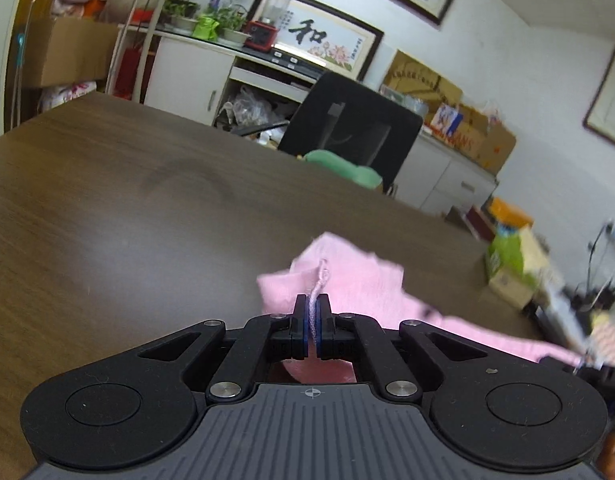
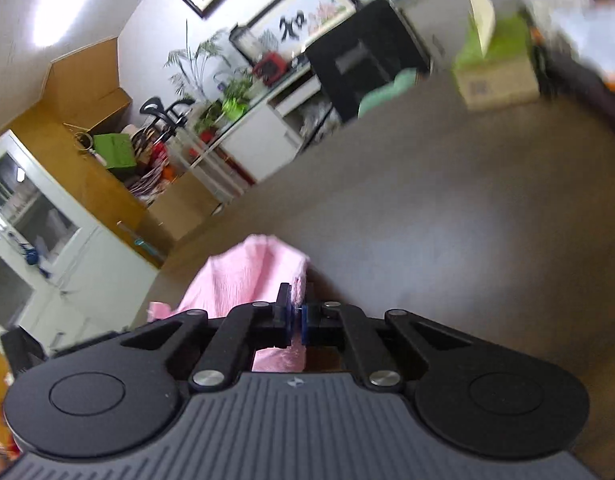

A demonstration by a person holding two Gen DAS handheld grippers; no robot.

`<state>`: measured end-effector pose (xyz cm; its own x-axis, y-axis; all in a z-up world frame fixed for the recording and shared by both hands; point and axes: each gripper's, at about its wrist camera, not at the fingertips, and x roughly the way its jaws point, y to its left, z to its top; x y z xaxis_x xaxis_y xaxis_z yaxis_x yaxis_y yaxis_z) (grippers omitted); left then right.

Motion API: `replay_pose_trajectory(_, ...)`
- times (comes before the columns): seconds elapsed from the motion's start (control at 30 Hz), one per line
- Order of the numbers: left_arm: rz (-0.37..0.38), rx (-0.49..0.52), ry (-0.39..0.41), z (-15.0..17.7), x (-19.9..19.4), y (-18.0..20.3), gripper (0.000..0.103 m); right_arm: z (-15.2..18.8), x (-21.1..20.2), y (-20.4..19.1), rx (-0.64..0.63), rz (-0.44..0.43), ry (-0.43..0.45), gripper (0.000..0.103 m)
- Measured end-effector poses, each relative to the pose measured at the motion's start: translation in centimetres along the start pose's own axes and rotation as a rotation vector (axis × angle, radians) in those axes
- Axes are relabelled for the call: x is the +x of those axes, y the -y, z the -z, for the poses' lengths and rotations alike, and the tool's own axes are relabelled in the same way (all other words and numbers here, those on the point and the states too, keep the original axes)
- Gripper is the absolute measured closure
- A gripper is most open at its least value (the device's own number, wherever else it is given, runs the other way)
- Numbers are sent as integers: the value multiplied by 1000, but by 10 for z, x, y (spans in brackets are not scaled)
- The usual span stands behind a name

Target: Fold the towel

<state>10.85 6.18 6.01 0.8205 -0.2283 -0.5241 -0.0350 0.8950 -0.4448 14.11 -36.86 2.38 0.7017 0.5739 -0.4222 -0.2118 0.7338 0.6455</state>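
left gripper [image 1: 312, 312] pinching pink towel [image 1: 347, 280], right gripper [image 2: 296, 312] likewise, wooden table [image 1: 127, 208]

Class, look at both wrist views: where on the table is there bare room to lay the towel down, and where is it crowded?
The brown table lies bare ahead of the left gripper, up to its far edge by the black chair. It is crowded at the right end, around the green-topped box. Both the left and the right gripper pinch the pink towel.

Bright ceiling light [image 2: 55, 4], soft glare on table [image 1: 107, 208], motion blur at right, fisheye-bent edges
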Motion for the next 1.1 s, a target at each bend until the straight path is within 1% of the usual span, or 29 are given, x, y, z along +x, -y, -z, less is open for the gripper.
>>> replay_pose_trajectory(0.1,24,-49,34,-31,-3,2,101,-30,-1,-22,-15,-6,59,99)
replay_pose_trajectory(0.17,43,-85,71,-52,-8,4,101,-54,-3,-45,-55,-7,113,99)
replay_pose_trajectory(0.3,87,-126,175,-87,-33,9,101,-84,-5,-82,-154,10,215,98)
replay_pose_trajectory(0.33,96,-128,191,-90,-38,11,101,-89,-6,-90,-171,12,241,98)
replay_pose_trajectory(0.4,112,-122,236,-92,-57,13,101,-93,-9,-96,-186,4,265,98)
replay_pose_trajectory(0.47,129,-116,269,-87,-74,13,101,-90,-16,-101,-209,-16,295,98)
replay_pose_trajectory(0.53,130,-90,300,-74,-91,13,100,-79,-26,-103,-233,-36,311,98)
replay_pose_trajectory(0.57,121,-73,312,-60,-102,12,100,-73,-29,-104,-237,-37,309,98)
replay_pose_trajectory(0.6,110,-58,313,-44,-111,11,100,-59,-34,-101,-245,-29,287,98)
replay_pose_trajectory(0.63,104,-49,308,-35,-114,11,100,-43,-39,-97,-254,-19,262,97)
replay_pose_trajectory(0.7,82,-30,280,1,-123,3,100,-15,-46,-91,-266,11,206,97)
replay_pose_trajectory(0.73,74,-26,267,13,-127,0,100,3,-49,-83,-259,28,169,97)
replay_pose_trajectory(0.8,29,-25,208,48,-128,-11,100,39,-54,-68,-242,55,98,97)
replay_pose_trajectory(0.83,20,-29,188,58,-129,-14,100,46,-55,-67,-239,58,87,97)
replay_pose_trajectory(0.9,11,-46,128,83,-127,-24,100,80,-62,-51,-223,90,50,97)
replay_pose_trajectory(0.97,0,-48,98,98,-128,-29,99,100,-68,-48,-224,102,36,97)
replay_pose_trajectory(1.1,-10,-24,84,118,-137,-30,98,130,-84,-47,-211,108,9,96)
